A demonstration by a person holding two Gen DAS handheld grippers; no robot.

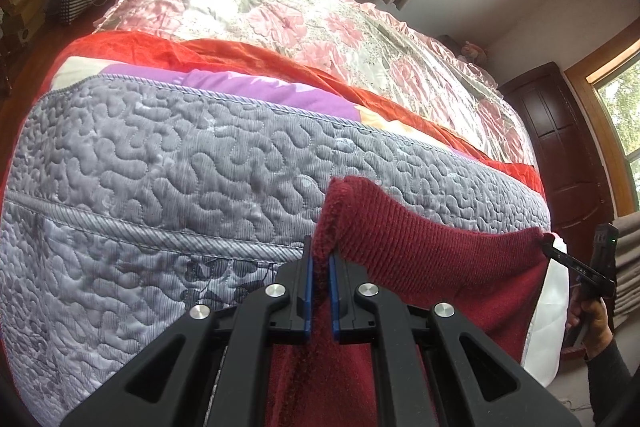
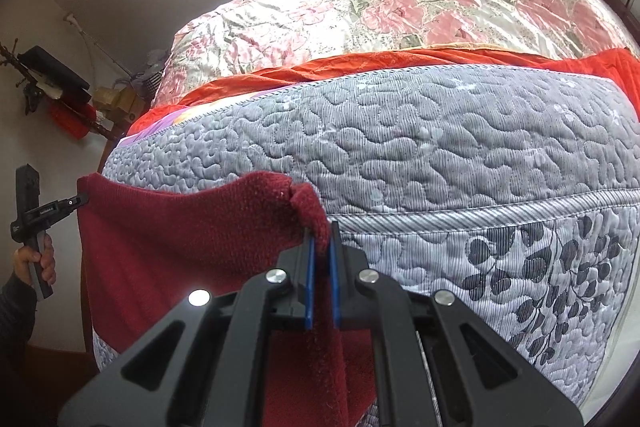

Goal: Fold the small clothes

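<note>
A dark red knitted garment (image 1: pixel 420 259) hangs stretched between my two grippers, above the near edge of the bed. My left gripper (image 1: pixel 321 259) is shut on one top corner of it, the cloth bunched between the blue pads. The garment's other top corner runs to my right gripper (image 1: pixel 550 241), seen at the far right with a hand on its handle. In the right wrist view, my right gripper (image 2: pixel 322 239) is shut on its corner of the red garment (image 2: pixel 180 227), and the left gripper (image 2: pixel 82 201) pinches the far corner at the left.
A grey quilted bedspread (image 1: pixel 160 167) covers the near half of the bed. Beyond it lie an orange-red blanket (image 1: pixel 248 55) and a pink floral quilt (image 1: pixel 288 11). A dark wooden wardrobe (image 1: pixel 560 147) stands at the right, with curtains and windows behind.
</note>
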